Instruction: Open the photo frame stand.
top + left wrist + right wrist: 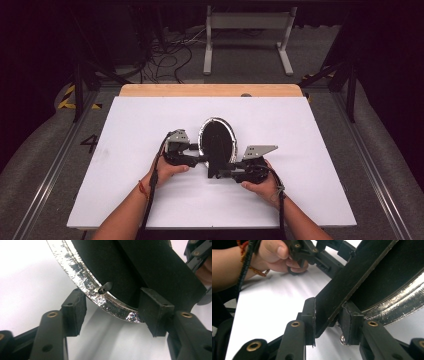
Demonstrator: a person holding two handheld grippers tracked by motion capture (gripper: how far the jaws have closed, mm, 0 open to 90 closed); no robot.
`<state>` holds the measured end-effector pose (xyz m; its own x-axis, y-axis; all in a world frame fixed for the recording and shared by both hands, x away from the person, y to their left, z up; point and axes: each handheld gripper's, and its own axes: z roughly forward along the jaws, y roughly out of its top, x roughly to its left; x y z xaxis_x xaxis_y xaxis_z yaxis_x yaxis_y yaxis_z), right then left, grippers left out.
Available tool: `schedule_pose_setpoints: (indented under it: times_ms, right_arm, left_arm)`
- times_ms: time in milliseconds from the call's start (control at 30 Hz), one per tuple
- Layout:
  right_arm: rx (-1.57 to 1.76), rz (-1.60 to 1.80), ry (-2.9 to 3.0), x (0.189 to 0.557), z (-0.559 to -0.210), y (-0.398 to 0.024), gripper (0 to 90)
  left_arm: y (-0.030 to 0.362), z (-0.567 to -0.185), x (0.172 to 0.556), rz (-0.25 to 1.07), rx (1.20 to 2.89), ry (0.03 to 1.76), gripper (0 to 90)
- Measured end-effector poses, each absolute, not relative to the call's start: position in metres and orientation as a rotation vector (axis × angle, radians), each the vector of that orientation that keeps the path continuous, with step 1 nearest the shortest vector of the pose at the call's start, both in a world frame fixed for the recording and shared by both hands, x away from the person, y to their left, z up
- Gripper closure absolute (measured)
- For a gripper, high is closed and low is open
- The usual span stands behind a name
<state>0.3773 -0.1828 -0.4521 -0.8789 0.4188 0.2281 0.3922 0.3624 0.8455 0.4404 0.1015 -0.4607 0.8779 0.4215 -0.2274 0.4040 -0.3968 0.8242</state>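
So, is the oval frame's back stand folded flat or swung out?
Swung out, it seems: the stand, pinched in the right claw, slants away from the back of the frame.

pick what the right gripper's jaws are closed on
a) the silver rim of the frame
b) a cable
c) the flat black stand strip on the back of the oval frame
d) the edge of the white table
c: in the right gripper view the right gripper has its pads pressed on either side of the flat black stand strip, with the silver rim lying beside the jaws.
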Motion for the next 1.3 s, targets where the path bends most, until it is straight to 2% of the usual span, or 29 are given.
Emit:
schedule_pose_setpoints:
  times_ms: [333,467,733,1067,1300]
  right_arm:
    - [0.768,1.557,2.586,0.377,-0.453,-0.186,69.3]
    - [0.793,1.541,2.595,0.378,-0.455,-0.186,69.3]
    - [0.813,1.508,2.609,0.378,-0.458,-0.184,77.7]
    - [0.829,1.531,2.569,0.374,-0.453,-0.183,79.0]
    - [0.854,1.535,2.575,0.375,-0.452,-0.186,79.3]
  left_arm:
    - [0.11,-0.442,0.433,0.093,1.954,0.568,64.5]
    - [0.108,-0.437,0.427,0.153,1.949,0.541,68.1]
    - [0.104,-0.432,0.415,0.268,1.966,0.443,70.9]
    - [0.104,-0.431,0.399,0.343,1.978,0.435,72.1]
    - [0.108,-0.431,0.392,0.347,1.996,0.415,75.0]
